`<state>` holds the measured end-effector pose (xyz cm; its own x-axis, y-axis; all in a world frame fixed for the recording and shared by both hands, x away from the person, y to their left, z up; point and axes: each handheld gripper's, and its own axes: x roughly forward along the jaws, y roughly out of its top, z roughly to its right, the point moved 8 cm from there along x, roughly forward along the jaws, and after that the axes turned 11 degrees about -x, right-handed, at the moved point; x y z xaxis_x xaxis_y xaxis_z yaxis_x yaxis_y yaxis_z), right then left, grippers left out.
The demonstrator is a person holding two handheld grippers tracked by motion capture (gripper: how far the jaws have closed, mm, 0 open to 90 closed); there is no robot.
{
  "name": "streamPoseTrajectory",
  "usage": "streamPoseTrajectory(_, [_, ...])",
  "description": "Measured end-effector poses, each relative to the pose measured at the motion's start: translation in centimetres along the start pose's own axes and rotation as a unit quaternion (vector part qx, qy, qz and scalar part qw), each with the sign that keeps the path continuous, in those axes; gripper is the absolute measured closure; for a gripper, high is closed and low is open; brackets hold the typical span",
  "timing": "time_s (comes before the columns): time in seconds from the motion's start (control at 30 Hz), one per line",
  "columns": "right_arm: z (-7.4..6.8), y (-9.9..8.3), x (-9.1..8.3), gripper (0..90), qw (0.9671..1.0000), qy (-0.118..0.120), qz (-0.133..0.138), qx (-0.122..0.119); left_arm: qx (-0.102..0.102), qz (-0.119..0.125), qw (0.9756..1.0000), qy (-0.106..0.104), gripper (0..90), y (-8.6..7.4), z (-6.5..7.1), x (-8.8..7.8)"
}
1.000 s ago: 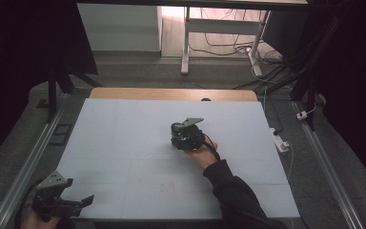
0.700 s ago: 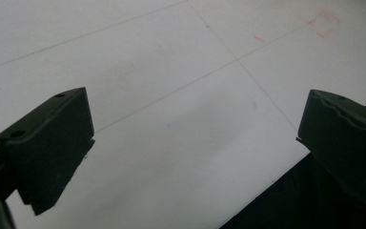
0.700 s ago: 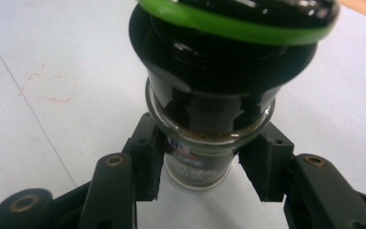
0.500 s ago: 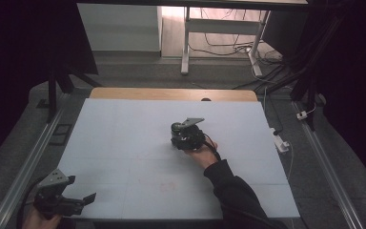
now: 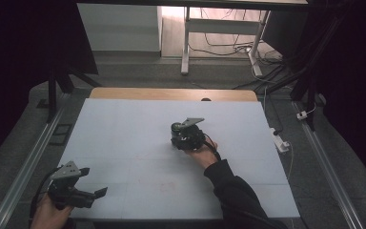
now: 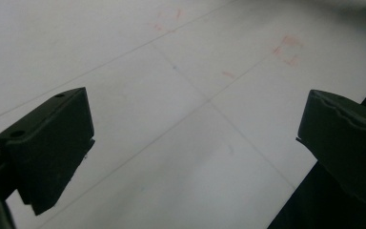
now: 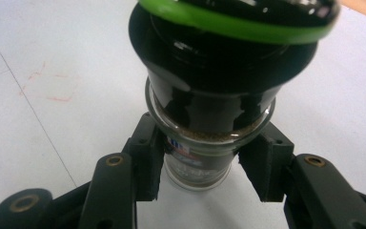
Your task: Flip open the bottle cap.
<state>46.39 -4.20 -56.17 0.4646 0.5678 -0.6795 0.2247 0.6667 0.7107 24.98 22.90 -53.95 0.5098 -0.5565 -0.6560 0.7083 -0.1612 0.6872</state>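
Right tool sits near the middle of the white surface, clenched on a small glass jar. In the right gripper view I see both pads pressed against the glass body, one on each side, just under a wide black cap with a green ring near its top. The jar appears upright, cap toward the camera. Brownish grains show through the glass right below the cap.

Label on the jar: a small patch of red, blue and white print between the jaws. Too blurred and too hidden for me to read any word or brand.

Left tool is at the near left corner of the surface, held in the left hand, well apart from the jar. Its jaws stand wide, released, nothing between them; the left gripper view shows bare white surface between the two.

Faint red marks and thin pencil-like lines on the surface; I read no writing in them.
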Motion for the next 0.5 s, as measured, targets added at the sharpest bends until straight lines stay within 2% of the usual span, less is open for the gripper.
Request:
streamPoseTrajectory(0.03, [0.0,0.0,0.0,52.7,1.0,0.0,-0.001,-0.001,0.001,0.002,1.0,-0.007,0.0,0.5,0.1,0.4])
streamPoseTrajectory(0.17, [0.0,0.0,0.0,52.7,1.0,0.001,-0.001,-0.001,0.006,0.006,0.9999,-0.011,0.0,1.4,0.2,1.2])
streamPoseTrajectory(0.3, [0.0,0.0,0.0,52.7,1.0,0.001,-0.001,-0.001,0.001,0.005,0.9998,-0.02,0.0,1.8,0.3,1.9])
streamPoseTrajectory(0.37, [0.0,0.0,0.0,52.7,1.0,0.001,-0.001,-0.001,0.011,0.005,0.9996,-0.027,0.0,2.3,0.5,2.6])
streamPoseTrajectory(0.43, [0.0,0.0,0.0,52.7,1.0,0.001,-0.001,-0.001,0.015,0.006,0.9995,-0.028,0.0,2.6,0.6,2.8])
streamPoseTrajectory(0.5, [0.0,0.0,0.0,52.7,1.0,0.001,-0.001,-0.001,0.016,0.007,0.9991,-0.038,0.0,3.3,0.8,3.4])
